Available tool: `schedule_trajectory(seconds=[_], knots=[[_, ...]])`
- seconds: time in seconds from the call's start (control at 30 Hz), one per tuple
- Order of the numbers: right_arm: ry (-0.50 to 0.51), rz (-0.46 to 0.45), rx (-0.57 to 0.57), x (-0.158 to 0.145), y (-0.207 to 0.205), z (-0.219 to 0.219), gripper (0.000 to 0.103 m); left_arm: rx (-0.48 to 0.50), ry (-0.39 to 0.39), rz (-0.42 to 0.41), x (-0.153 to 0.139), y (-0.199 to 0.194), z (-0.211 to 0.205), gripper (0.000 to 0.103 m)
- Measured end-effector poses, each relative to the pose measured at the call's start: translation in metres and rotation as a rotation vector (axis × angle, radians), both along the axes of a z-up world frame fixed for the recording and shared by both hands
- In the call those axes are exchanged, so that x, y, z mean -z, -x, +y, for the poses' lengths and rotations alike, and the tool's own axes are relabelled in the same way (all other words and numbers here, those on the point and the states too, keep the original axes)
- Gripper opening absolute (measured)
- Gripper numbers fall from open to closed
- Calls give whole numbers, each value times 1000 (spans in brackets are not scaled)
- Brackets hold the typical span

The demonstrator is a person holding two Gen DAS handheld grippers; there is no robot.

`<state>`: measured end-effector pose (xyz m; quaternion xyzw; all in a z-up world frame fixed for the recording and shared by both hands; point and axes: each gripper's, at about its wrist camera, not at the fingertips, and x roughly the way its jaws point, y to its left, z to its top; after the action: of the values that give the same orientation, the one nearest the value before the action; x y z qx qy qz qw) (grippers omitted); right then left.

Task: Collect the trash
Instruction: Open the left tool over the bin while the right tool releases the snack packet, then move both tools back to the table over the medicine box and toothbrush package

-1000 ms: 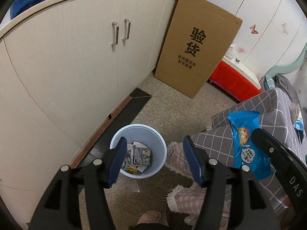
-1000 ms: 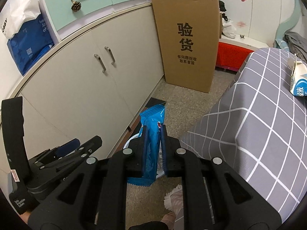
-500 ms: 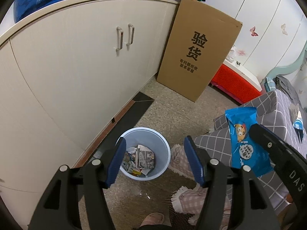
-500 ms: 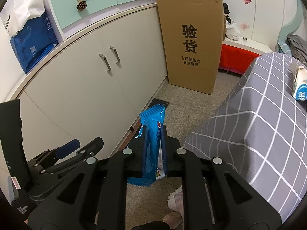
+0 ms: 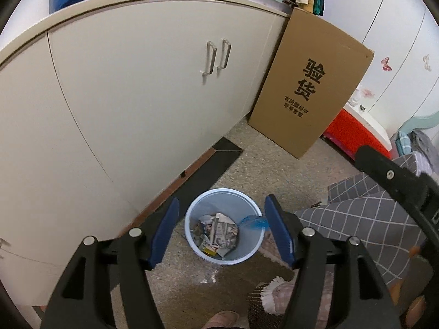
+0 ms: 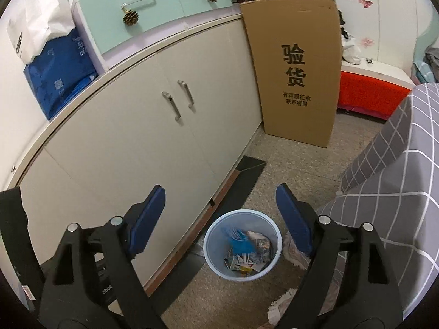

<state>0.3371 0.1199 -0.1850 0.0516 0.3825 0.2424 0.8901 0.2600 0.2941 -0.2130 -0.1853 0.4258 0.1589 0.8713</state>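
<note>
Both jaws of my right hand-held gripper [image 6: 221, 216] now stand wide and empty; the blue wrapper [image 6: 238, 240] it pinched a second ago sits blurred in the bin [image 6: 270, 226] at 6 o'clock, long axis tilted toward 1 o'clock. That piece looks collected. My left hand-held gripper [image 5: 221, 230] gapes empty.

Both fisheye cameras look steeply down from well above the floor, each sighting forward between its own spread tongs. The left wrist view frames the pale blue bin [image 5: 224, 226] between the left tongs [image 5: 221, 230], with the cream cabinet [image 5: 137, 104] filling its left side. The right wrist view, set slightly farther right, sees the same bin [image 6: 242, 246] below the right tongs [image 6: 221, 219]. Both views share the cabinet, the leaning cardboard box [image 5: 310, 90] [image 6: 297, 65] and the grey checked bed [image 6: 397, 170] at right.
</note>
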Motion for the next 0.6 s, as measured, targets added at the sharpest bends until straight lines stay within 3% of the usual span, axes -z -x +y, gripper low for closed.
schedule_trajectory(seconds=[0.37,0.6], knots=[[28,-11,36,-16,13,-23,82,29,16,-37,-19,5,-18,65],[5,-18,79,-38,28,-58,82,74,0,-97,-53,15,-49,67]])
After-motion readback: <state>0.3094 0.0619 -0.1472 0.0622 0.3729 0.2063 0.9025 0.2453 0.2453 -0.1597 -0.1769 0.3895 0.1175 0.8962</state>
